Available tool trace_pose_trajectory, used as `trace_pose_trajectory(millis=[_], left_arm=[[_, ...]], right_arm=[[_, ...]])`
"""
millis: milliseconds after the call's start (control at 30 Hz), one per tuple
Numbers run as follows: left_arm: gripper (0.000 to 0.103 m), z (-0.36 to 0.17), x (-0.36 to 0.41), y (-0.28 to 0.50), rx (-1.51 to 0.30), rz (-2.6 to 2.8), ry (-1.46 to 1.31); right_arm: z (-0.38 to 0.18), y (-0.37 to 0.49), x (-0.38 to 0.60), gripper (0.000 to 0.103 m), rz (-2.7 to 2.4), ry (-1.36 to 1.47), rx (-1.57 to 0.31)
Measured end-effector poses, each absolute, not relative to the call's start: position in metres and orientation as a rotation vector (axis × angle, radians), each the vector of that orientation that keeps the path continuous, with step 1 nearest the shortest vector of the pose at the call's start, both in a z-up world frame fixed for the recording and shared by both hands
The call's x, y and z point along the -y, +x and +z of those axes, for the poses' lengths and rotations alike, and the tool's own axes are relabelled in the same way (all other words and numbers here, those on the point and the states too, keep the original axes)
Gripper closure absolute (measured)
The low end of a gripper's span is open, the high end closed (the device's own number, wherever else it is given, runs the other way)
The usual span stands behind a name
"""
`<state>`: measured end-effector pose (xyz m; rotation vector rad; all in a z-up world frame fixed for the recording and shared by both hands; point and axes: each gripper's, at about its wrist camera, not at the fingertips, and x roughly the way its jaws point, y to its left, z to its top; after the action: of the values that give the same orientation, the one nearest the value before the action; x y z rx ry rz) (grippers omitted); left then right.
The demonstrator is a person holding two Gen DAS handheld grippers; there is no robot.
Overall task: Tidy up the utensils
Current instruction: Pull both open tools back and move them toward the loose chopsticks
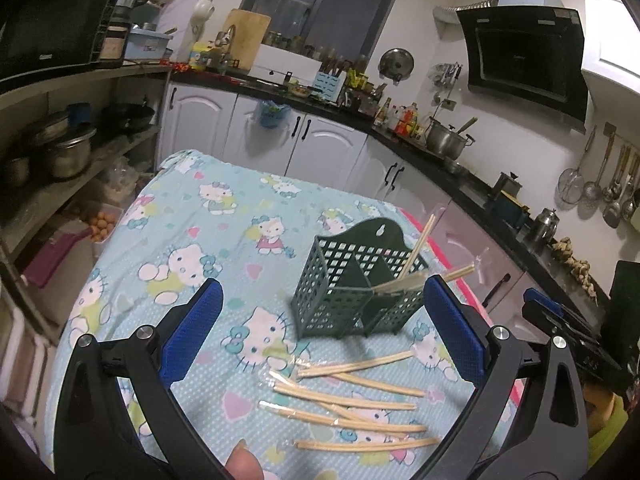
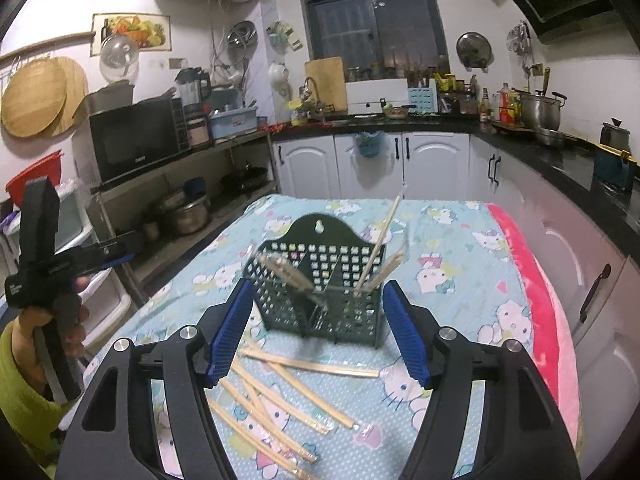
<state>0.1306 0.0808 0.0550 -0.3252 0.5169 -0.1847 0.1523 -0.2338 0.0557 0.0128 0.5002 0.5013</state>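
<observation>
Surveying both wrist views, I find the left gripper [image 1: 320, 332] spread wide and empty, and the right gripper [image 2: 316, 328] likewise wide and holding nothing. Both hang above the table, whose Hello Kitty tablecloth [image 1: 208, 216] carries the work.

The green perforated utensil caddy [image 1: 352, 292] stands upright near the middle of the cloth. Several wrapped chopsticks [image 1: 416, 252] already lean in its right-hand compartment; a blurred bundle [image 2: 286, 272] shows at the left-hand one (whether seated inside or falling, I cannot tell). The loose wrapped chopsticks [image 1: 356, 400] lie scattered flat on the cloth just in front of the caddy, some crossing one another.

My judgement: the task is partly done, and the step in hand is fetching another stick from the scatter. To do it well, I would pick an outlying stick that crosses no other, close the pads across its middle so it does not pivot, lift it, tip it toward vertical and lower it into a compartment. The slippery wrappers and the light caddy both warrant a gentle approach.
</observation>
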Motion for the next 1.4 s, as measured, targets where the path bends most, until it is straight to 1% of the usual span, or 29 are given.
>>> trace_pose_trajectory(millis=[533,1033,1400], left_arm=[[0.011,0.008,-0.065,0.12,-0.626,-0.196,-0.285],[0.011,-0.034,-0.048,0.124,-0.74,-0.214,-0.256],[0.011,-0.068,-0.049,0.135,-0.825,-0.214,-0.268]], right_arm=[[0.008,0.137,0.24,0.038,0.484,-0.047,-0.62],[-0.039,0.142,0.254,0.039,0.45,-0.052,-0.735],[-0.075,0.154,0.251,0.054,0.464,-0.06,-0.832]])
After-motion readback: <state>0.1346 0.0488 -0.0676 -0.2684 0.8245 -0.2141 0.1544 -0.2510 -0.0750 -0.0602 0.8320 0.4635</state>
